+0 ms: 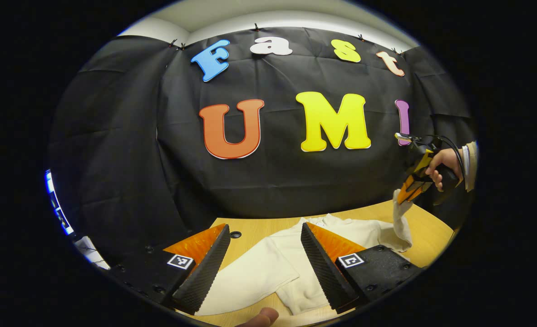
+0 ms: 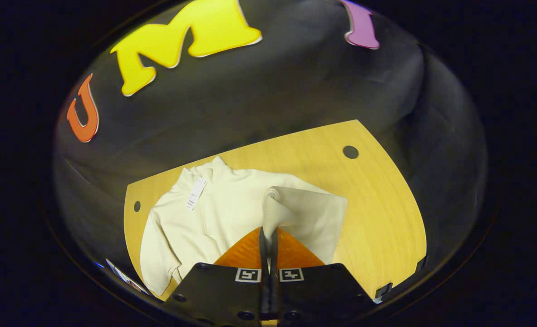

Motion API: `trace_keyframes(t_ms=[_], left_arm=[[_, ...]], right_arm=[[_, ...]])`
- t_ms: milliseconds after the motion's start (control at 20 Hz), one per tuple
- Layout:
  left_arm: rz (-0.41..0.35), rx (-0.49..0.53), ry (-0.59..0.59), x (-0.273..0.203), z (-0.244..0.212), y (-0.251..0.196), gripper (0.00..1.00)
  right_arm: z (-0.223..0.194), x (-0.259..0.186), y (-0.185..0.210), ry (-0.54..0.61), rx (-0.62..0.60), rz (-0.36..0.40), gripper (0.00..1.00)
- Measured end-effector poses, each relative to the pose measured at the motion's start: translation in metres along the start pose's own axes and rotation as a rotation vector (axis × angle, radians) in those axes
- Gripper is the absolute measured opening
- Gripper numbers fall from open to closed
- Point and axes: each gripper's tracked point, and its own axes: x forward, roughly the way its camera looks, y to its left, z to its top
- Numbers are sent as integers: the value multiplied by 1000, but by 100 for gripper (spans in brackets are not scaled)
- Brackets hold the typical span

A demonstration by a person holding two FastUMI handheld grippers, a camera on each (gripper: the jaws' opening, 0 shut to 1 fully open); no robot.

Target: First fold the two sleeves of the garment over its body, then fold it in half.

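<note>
A cream long-sleeved garment (image 2: 214,213) lies flat on the wooden table (image 2: 377,204), collar toward the booth wall. My right gripper (image 2: 268,234) is shut on the cuff of one sleeve (image 2: 304,209), which hangs lifted above the table at the garment's right side. In the left gripper view that same gripper (image 1: 409,188) hangs in a hand at the far right, with the sleeve (image 1: 402,222) drooping from it. My left gripper (image 1: 263,236) stands open low over the near part of the garment (image 1: 259,268), nothing between its fingers. The other sleeve (image 2: 157,259) lies along the garment's left side.
The table (image 1: 427,231) has round cable holes (image 2: 350,151) near its far corners. The black booth wall rises right behind the table. A fingertip (image 1: 261,318) shows at the bottom edge of the left gripper view.
</note>
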Motion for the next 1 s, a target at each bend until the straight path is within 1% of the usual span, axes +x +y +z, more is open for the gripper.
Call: trace_keyframes(t_ms=[150,350,550,750,850,900,1000], left_arm=[[15,-28,33,0,-17,20,100],[35,-28,46,-1,-31,47,100],[45,-35,70,-4,-45,62,100],[68,-46,85,-11,-58,75,99],[73,-44,104,-13,-65,79,100],[79,-35,103,-15,-66,81,99],[84,-16,103,-16,-70,84,99]], right_arm=[[-6,19,62,24,-50,59,0],[-25,41,128,59,-81,115,0],[-49,59,192,88,-121,180,0],[-74,74,247,109,-192,223,0],[-89,77,279,133,-209,285,0],[-98,80,293,141,-223,303,0],[-114,87,308,149,-284,303,0]])
